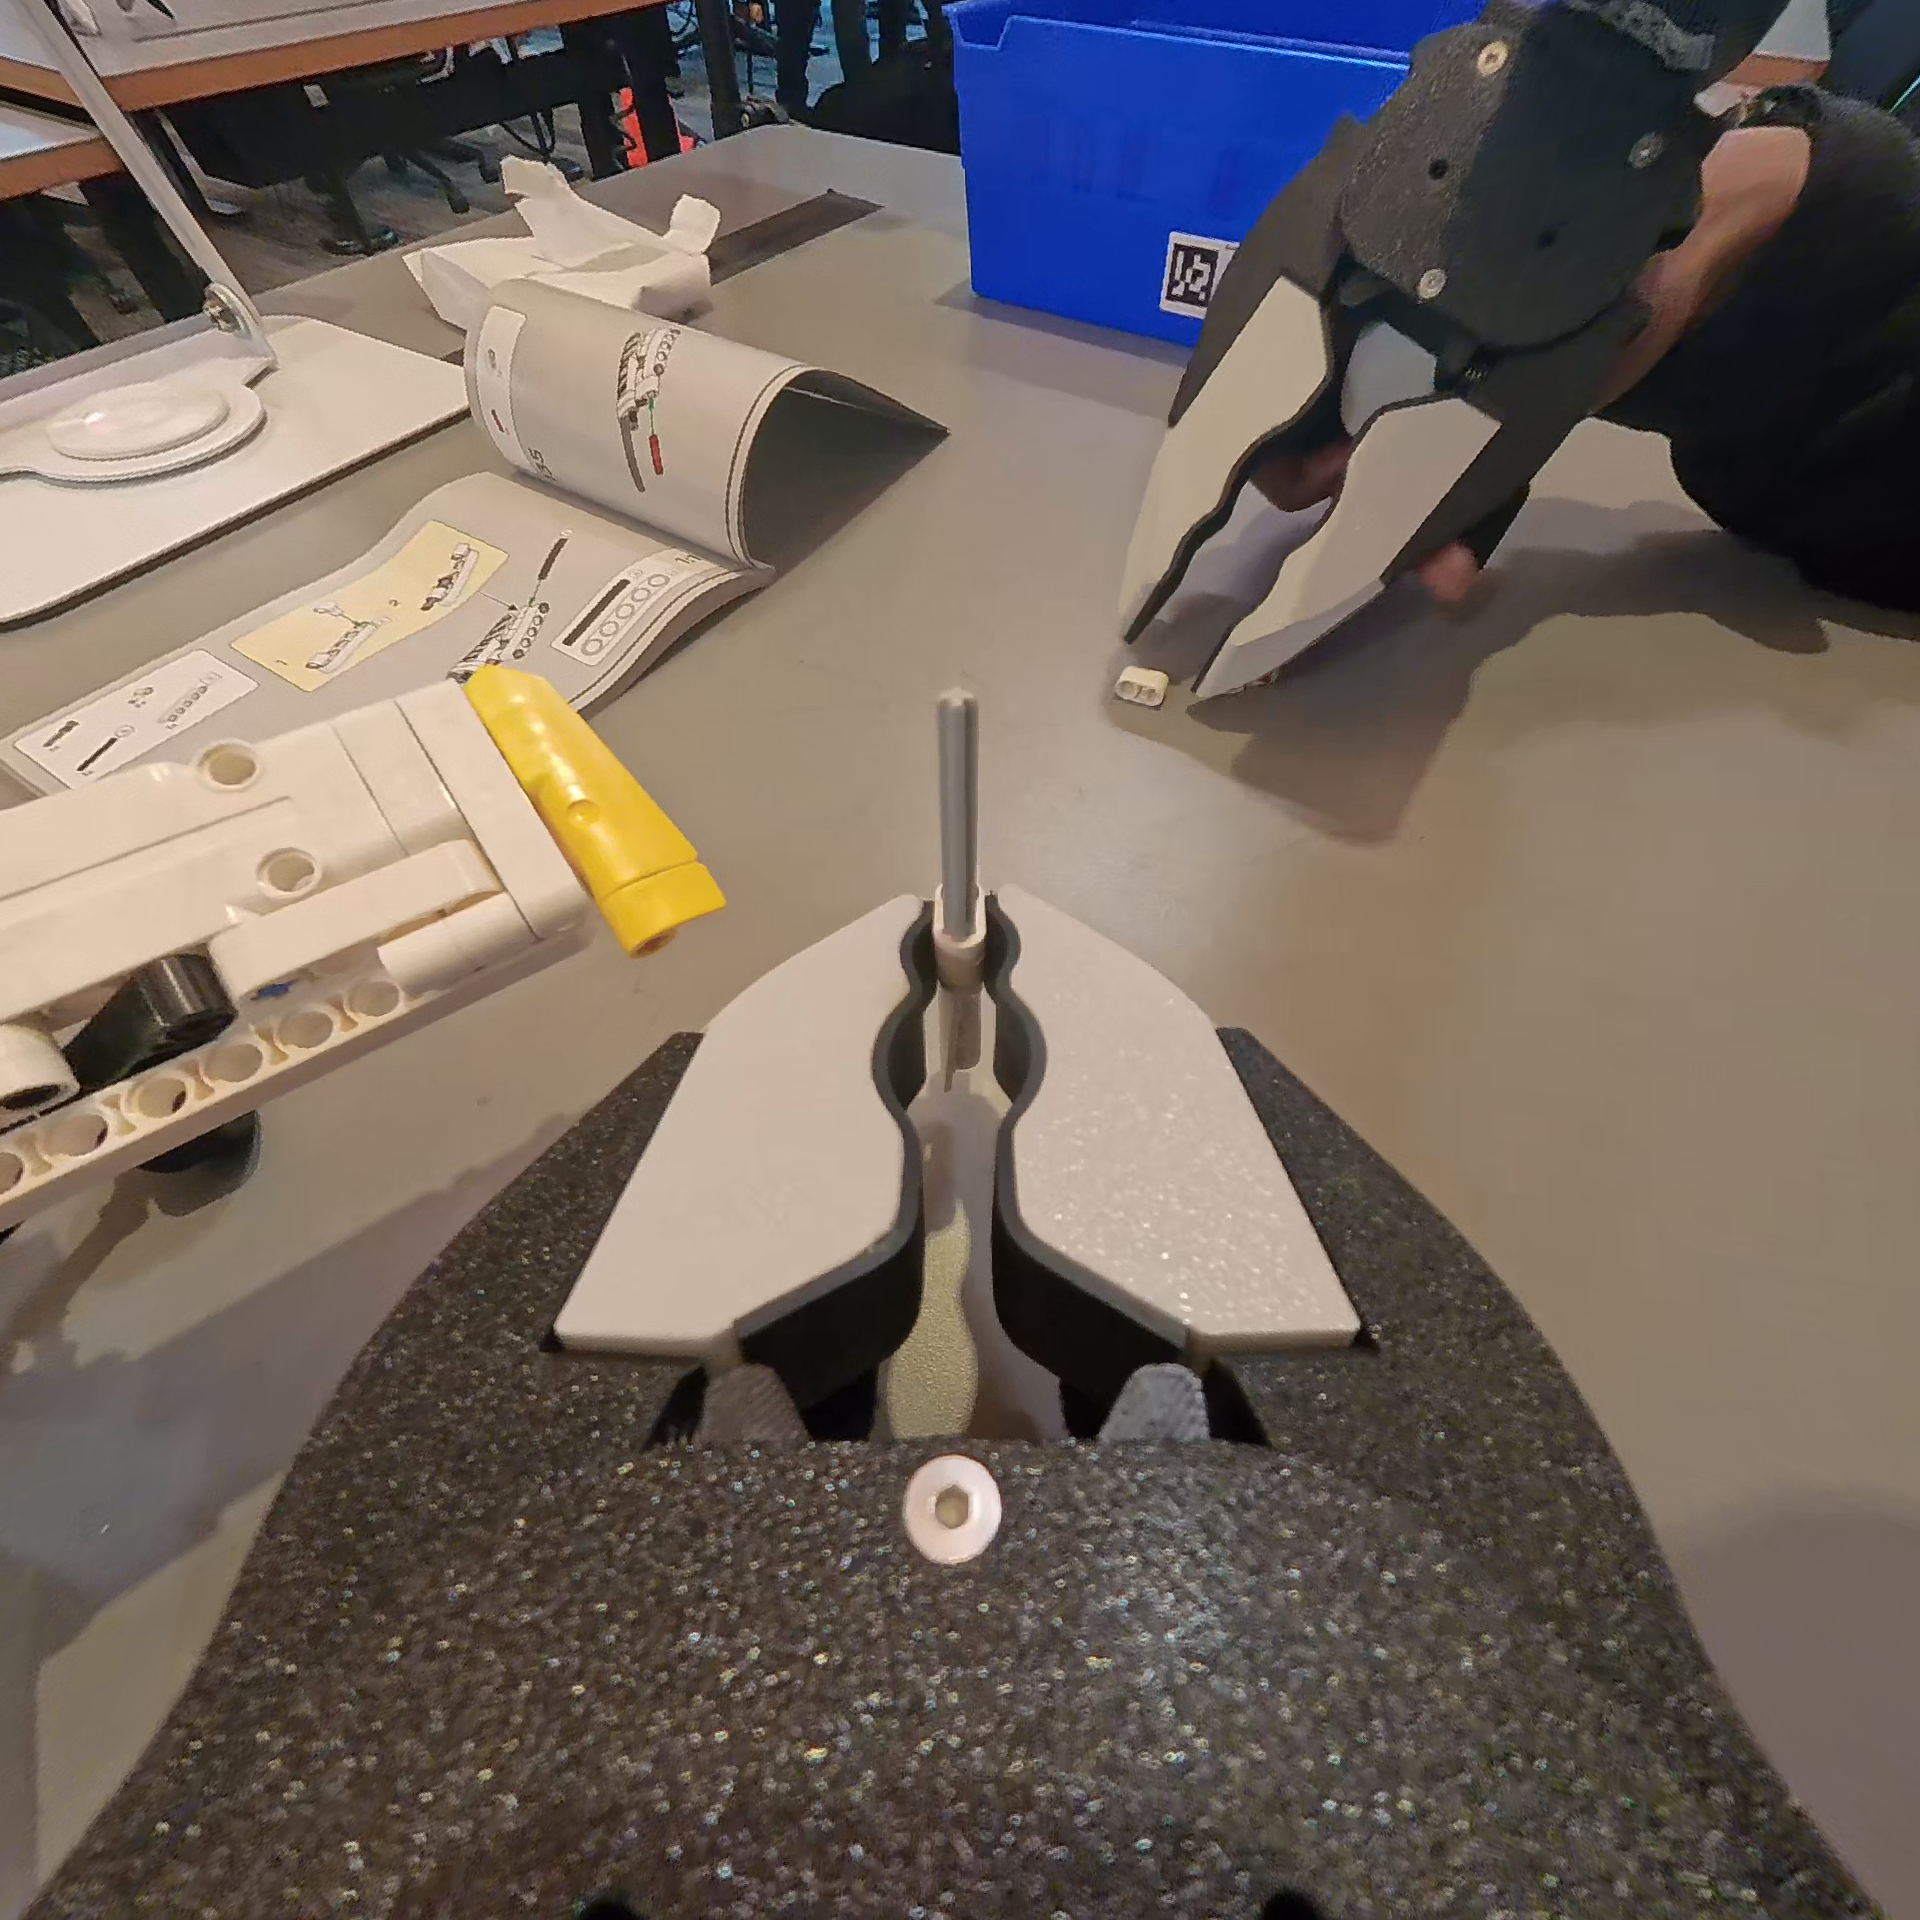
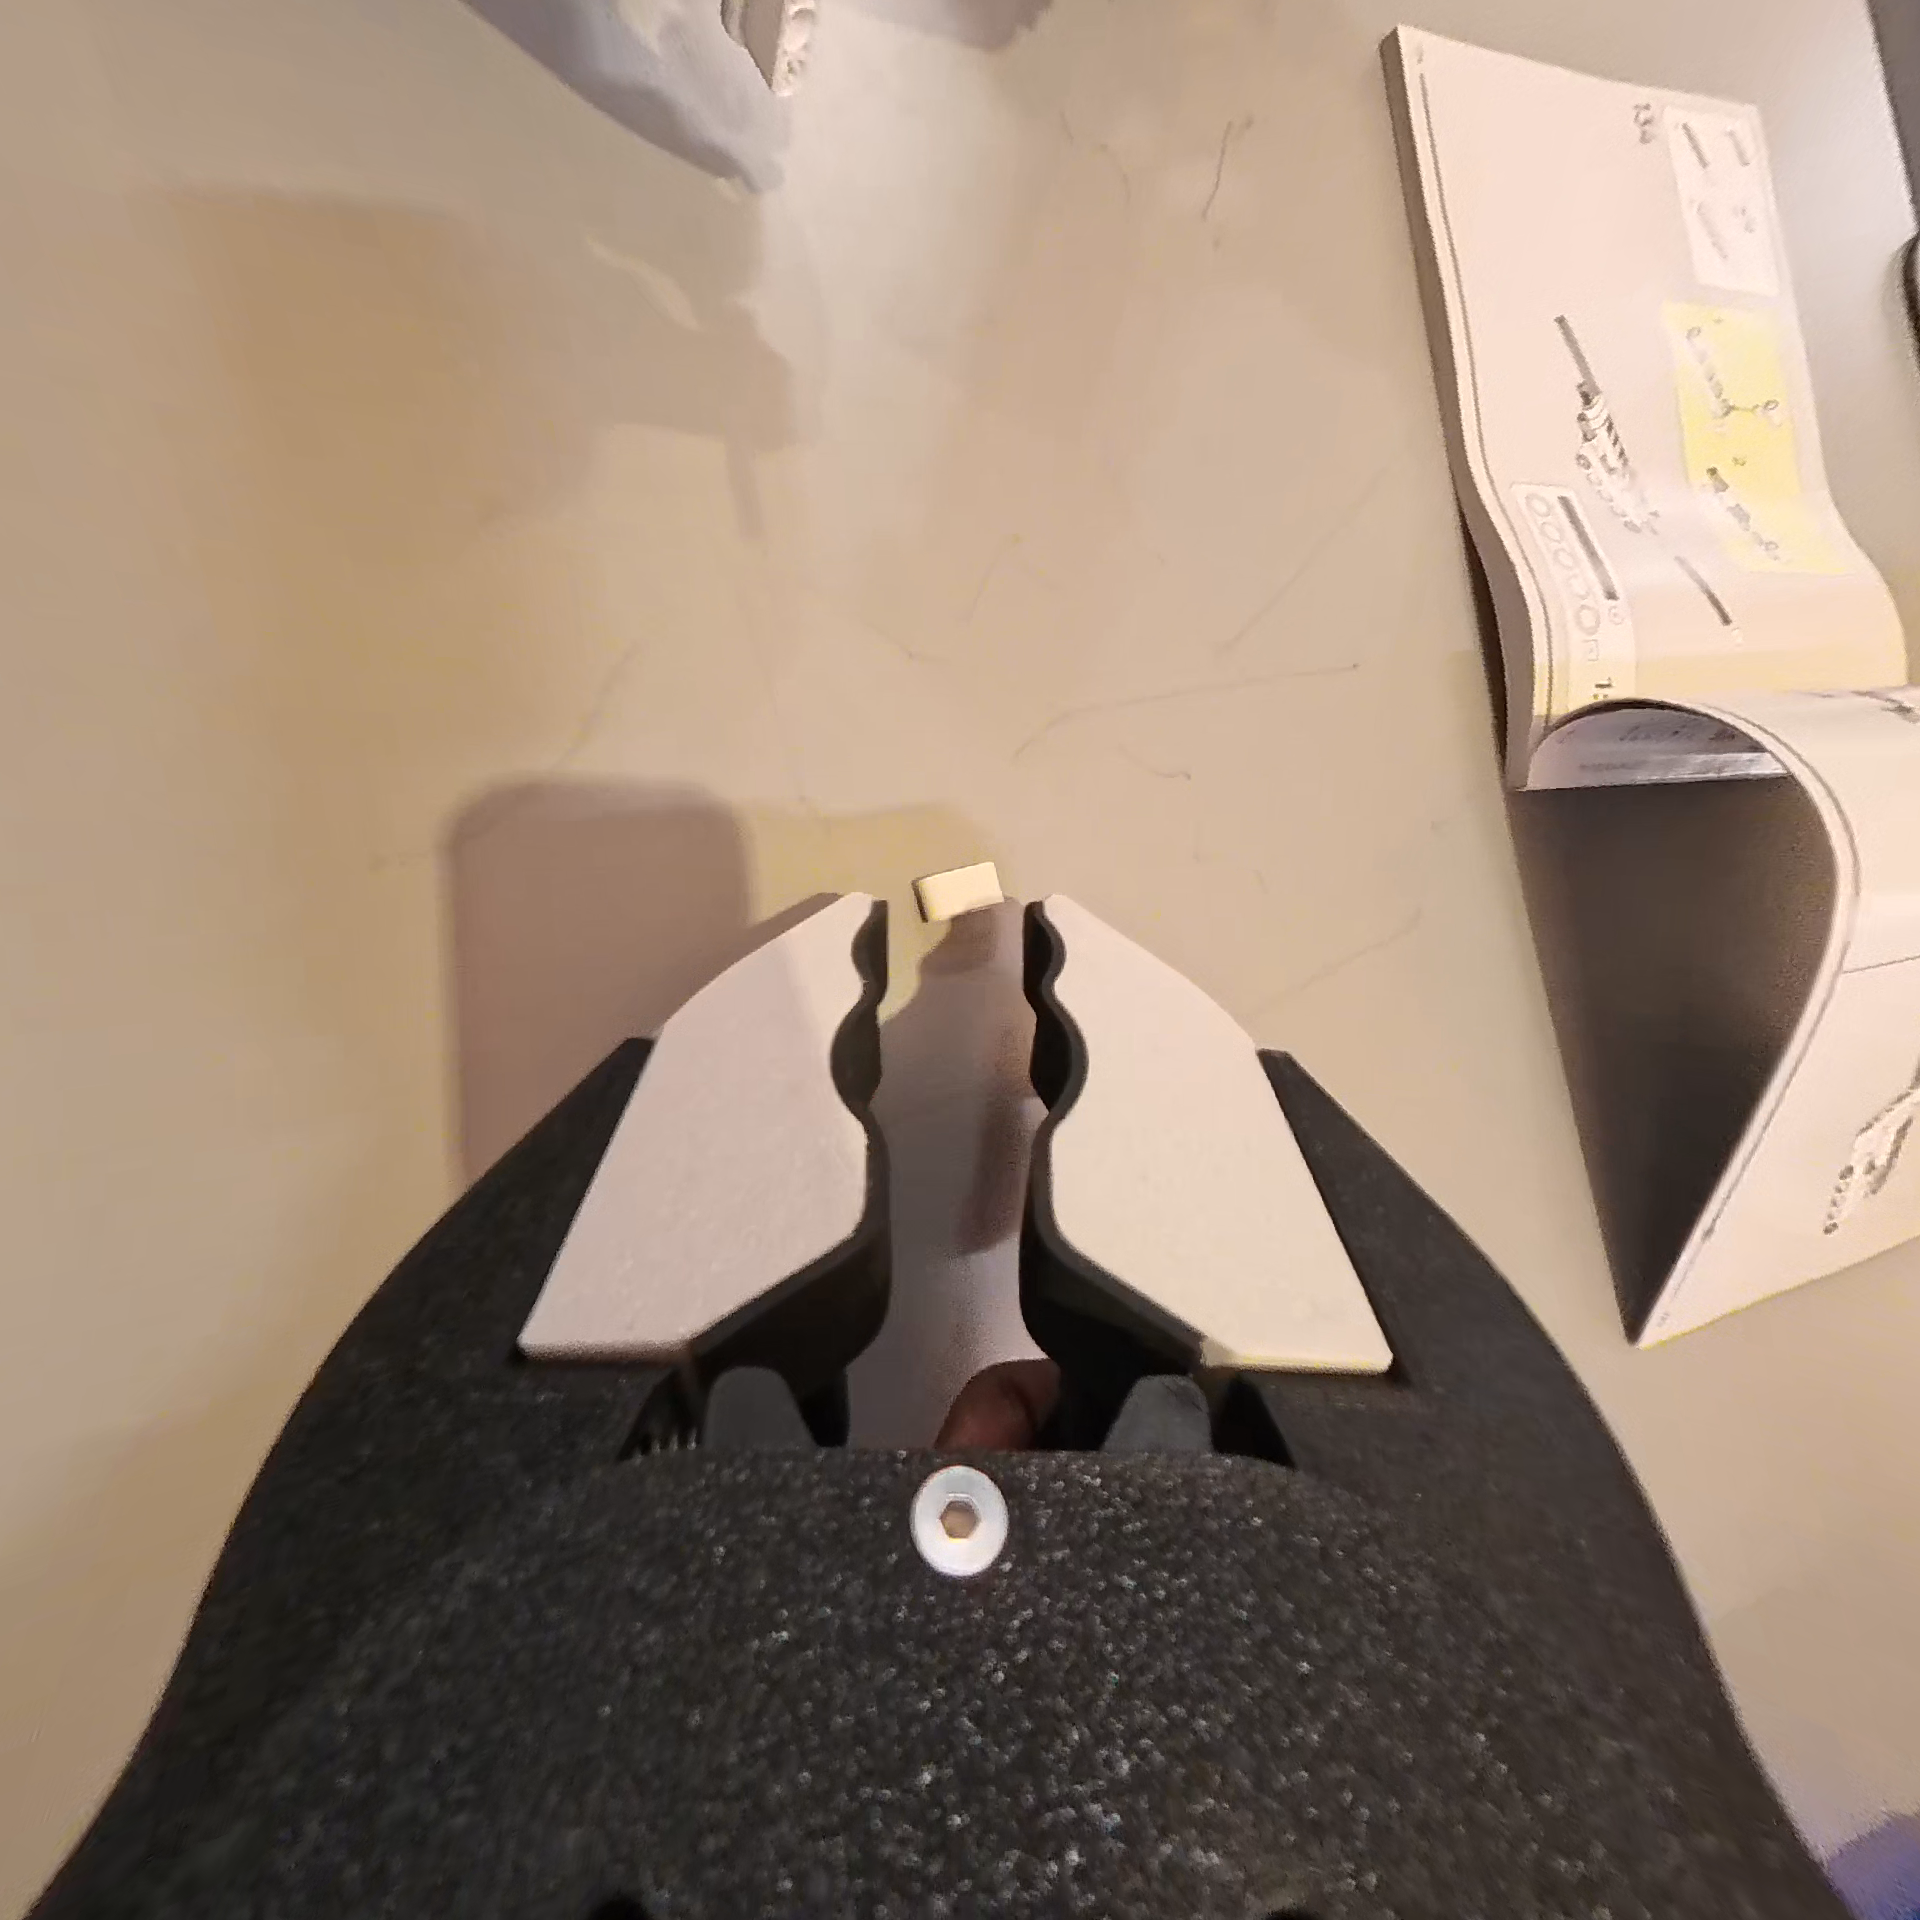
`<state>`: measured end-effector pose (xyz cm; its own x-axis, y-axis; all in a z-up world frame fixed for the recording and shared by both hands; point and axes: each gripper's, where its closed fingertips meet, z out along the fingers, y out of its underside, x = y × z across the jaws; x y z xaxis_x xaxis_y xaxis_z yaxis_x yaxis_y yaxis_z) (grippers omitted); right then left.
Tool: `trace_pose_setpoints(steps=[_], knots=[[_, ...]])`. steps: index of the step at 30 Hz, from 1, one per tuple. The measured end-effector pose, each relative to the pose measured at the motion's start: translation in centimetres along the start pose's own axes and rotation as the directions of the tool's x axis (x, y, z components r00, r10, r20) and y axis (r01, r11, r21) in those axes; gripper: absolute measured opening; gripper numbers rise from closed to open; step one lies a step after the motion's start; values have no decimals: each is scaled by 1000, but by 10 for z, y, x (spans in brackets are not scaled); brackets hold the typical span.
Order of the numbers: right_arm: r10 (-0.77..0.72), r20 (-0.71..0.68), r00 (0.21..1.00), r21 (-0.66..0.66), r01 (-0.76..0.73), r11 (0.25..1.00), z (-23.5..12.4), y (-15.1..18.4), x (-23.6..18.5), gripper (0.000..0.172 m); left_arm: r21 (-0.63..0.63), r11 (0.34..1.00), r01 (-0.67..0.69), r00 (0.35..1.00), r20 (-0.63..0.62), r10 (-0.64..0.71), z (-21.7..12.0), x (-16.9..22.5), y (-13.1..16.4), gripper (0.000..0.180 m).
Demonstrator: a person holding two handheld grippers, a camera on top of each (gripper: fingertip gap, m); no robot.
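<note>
Desk point(image 1: 1558, 1039) carries our white model point(image 1: 312, 883); our left tool point(image 1: 957, 940) pinches the sleeve on a grey axle point(image 1: 956, 790), which may tilt. Our right tool point(image 2: 956, 914), open and empty, could knock the small white piece point(image 2: 957, 891) away

An open instruction booklet point(image 1: 582, 499) lies near a blue bin point(image 1: 1091, 177).

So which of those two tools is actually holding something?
The left tool: it is shut on a grey axle with a white sleeve. The right tool stands open above a small white piece on the table.
</note>
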<state>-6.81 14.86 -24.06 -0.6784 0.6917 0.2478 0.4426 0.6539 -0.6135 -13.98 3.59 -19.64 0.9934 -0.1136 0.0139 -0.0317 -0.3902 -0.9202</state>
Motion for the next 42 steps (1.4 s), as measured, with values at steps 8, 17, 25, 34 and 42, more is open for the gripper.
trace_pose_setpoints(steps=[8, 17, 25, 34, 42], knots=[[13, 15, 1000, -8, -13, 1000, 3, 1, 1, 25, 2, 1000, 16, 1000, -16, -16, 0, 0, 0, 8], [24, 67, 997, 13, -25, 1000, 8, 0, 2, 19, -4, 1000, 16, 999, -31, -16, 0, 3, 1, 8], [-13, 53, 999, 41, 11, 999, 4, -11, 1, 15, -6, 1000, 19, 999, -37, -19, 0, 3, 1, 8], [-130, -2, 992, 53, 129, 990, -8, -38, -4, 23, -9, 1000, 13, 999, -37, -13, 0, 4, 1, 8], [-92, -6, 996, 30, 92, 995, -3, -29, -3, 23, -17, 1000, 5, 999, -39, -5, 1, 5, 2, 8]])
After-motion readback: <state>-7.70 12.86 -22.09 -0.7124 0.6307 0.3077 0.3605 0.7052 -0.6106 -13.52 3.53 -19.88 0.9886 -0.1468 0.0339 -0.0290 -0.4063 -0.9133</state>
